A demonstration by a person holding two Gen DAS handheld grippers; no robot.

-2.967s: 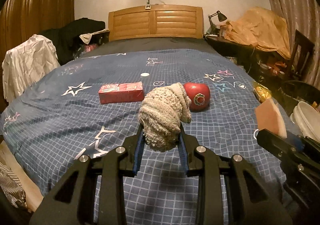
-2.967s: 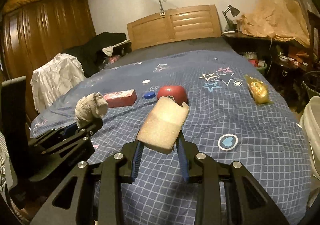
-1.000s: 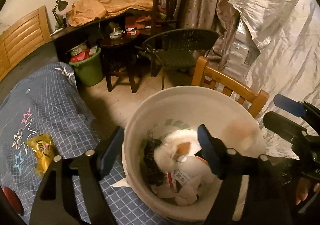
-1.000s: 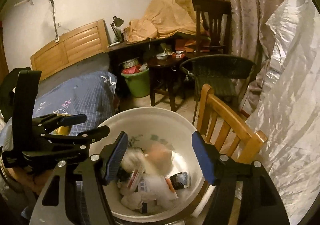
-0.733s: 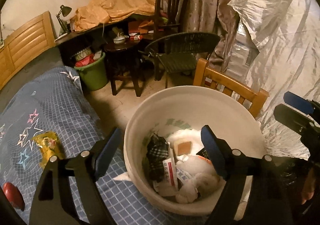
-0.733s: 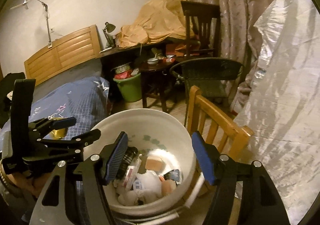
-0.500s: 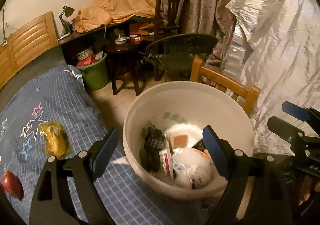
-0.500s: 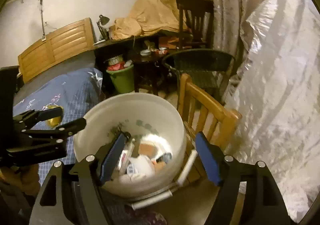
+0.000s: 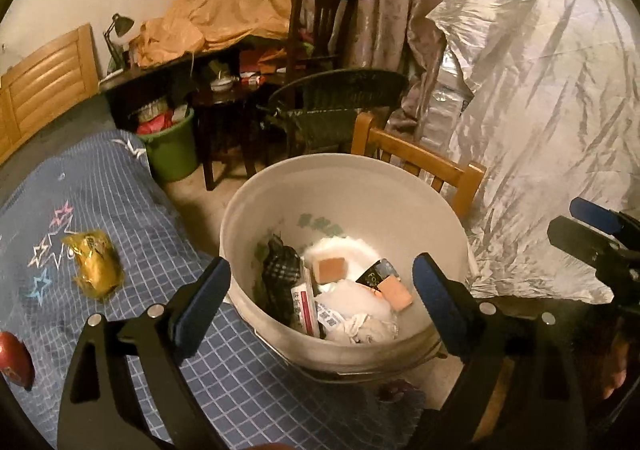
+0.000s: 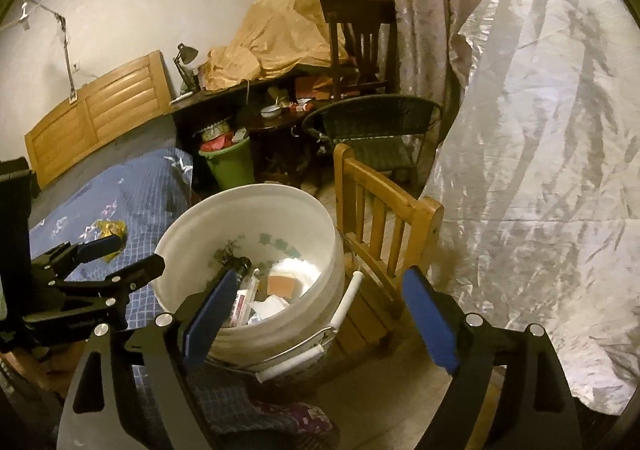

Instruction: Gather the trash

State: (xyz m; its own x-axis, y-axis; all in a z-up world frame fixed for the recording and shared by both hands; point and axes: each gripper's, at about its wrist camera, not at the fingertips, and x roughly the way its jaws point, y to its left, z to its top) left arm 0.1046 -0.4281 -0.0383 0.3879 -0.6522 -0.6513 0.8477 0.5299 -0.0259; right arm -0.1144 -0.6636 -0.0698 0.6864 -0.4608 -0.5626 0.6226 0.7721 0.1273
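A white bucket (image 9: 256,206) stands beside the bed, holding a tan sponge (image 9: 331,269), an orange piece (image 9: 396,292), a pale knitted rag (image 9: 368,328) and wrappers. My left gripper (image 9: 320,270) hovers over its near rim, jaws opening, nothing between them. My right gripper (image 10: 322,278) hangs above the bucket (image 10: 320,218) on its chair side, jaws also opening and empty; the sponge (image 10: 284,284) shows inside. A yellow wrapper (image 9: 94,268) and a red object (image 9: 14,356) lie on the blue bedcover (image 9: 120,210).
A wooden chair (image 10: 384,206) stands right behind the bucket. A silver plastic sheet (image 10: 540,130) fills the right. Further back are a dark wicker chair (image 9: 340,102), a green bin (image 9: 172,150) and a cluttered desk. My left gripper (image 10: 132,256) shows at the right view's left.
Three seconds ago the left gripper held the rag and the right the sponge over the bed; both now lie in the bucket. Over the last second both jaws widened and drew back.
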